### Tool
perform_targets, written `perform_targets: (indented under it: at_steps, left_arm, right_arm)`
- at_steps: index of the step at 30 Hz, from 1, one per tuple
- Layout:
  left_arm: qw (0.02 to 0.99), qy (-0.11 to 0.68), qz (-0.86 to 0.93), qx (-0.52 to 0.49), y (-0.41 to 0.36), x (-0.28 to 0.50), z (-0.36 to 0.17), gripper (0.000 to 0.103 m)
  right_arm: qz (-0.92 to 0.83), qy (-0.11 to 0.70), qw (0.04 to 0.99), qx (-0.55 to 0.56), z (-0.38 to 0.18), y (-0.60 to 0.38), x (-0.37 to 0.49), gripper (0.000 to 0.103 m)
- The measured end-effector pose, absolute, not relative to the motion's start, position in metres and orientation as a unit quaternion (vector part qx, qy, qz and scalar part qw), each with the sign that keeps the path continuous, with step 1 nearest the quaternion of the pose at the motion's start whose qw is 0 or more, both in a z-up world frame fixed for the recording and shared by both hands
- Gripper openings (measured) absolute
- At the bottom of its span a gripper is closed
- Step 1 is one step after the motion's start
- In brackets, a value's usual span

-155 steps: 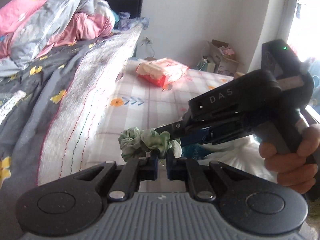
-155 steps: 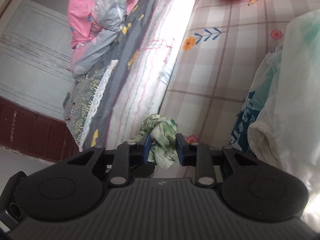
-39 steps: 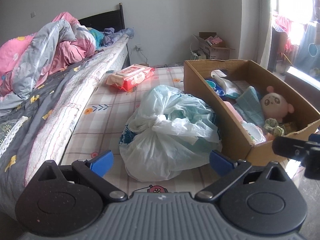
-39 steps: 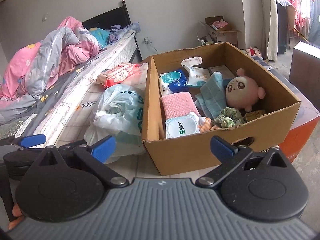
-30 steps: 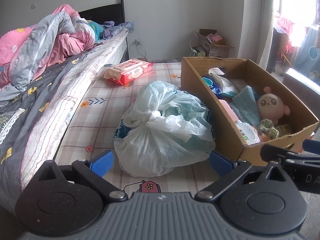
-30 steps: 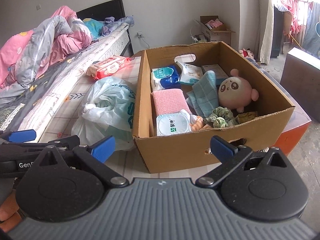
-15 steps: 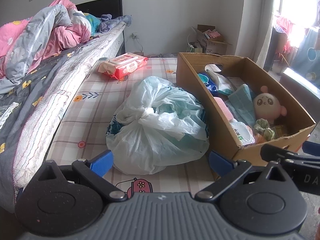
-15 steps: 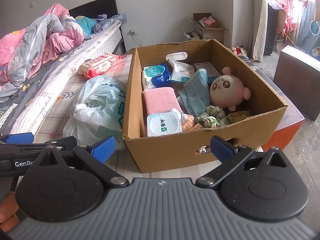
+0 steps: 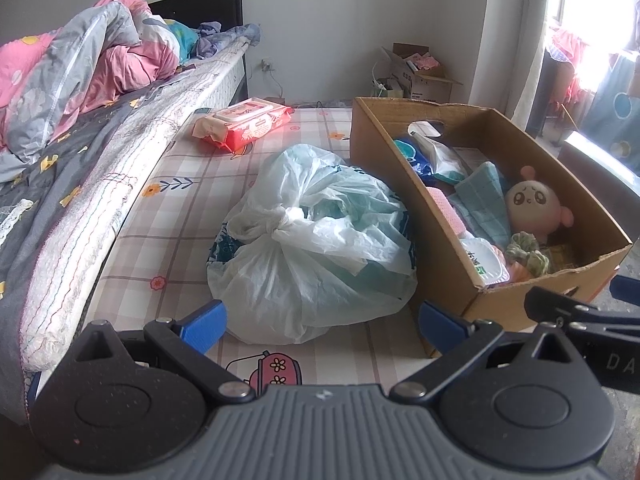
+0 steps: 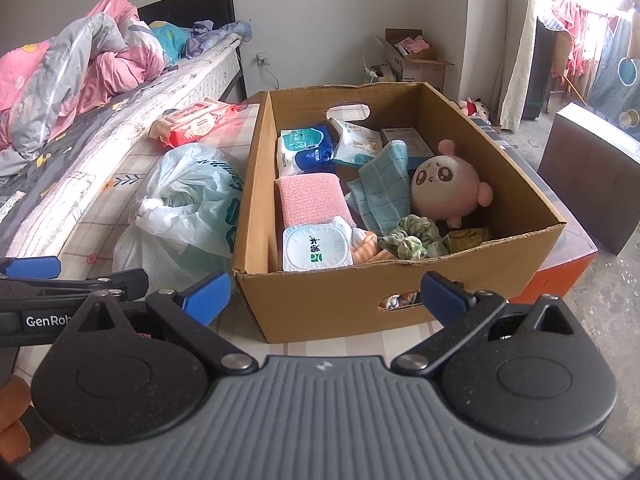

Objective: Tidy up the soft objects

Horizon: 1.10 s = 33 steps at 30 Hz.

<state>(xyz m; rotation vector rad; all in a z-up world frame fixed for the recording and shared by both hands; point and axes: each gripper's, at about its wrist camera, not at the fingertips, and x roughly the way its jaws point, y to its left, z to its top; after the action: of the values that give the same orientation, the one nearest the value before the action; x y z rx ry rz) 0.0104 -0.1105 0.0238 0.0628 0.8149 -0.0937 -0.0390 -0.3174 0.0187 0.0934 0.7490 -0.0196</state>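
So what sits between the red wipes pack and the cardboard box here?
Only the tied plastic bag, nearer the camera and against the box; beside the wipes pack itself the checked mat is bare. Left wrist view shows it.

The left gripper [image 9: 322,320] is held level with its jaws spread wide and nothing between the blue fingertips [image 9: 203,319]. The right gripper [image 10: 326,292] is held the same way, jaws wide apart and empty. The two sit side by side, the left one's fingers reaching into the right wrist view.
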Motion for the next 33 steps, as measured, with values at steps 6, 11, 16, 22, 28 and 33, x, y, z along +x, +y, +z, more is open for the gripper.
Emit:
perform_targets:
  at_steps: [6,11,16,22,28,33]
  left_arm:
    - [0.916,0.398,-0.043,0.032,-0.1109,0.0112,0.0231,0.103]
    - [0.915,0.399,-0.043,0.031,-0.1102,0.012,0.0217,0.103]
    - [0.915,0.399,-0.042,0.032,-0.1098,0.0123,0.0211,0.103]
    - [0.915,0.399,-0.042,0.032,-0.1093,0.0125,0.0205,0.102]
    - [0.914,0.401,-0.042,0.032,-0.1082,0.0131,0.0187,0.102]
    - [0.913,0.404,-0.04,0.032,-0.1077,0.0139,0.016,0.102]
  right_arm:
    - [-0.009,0.37,0.928,0.048,0.0165,-0.317,-0.0368,0.102]
    - [-0.01,0.372,0.927,0.045,0.0153,-0.3159,-0.0357,0.102]
    - [-0.01,0.373,0.927,0.045,0.0152,-0.3153,-0.0351,0.102]
    - [-0.01,0.374,0.926,0.044,0.0143,-0.3148,-0.0345,0.102]
    - [-0.01,0.376,0.926,0.045,0.0137,-0.3146,-0.0343,0.102]
    - [-0.009,0.379,0.924,0.045,0.0111,-0.3147,-0.0333,0.102]
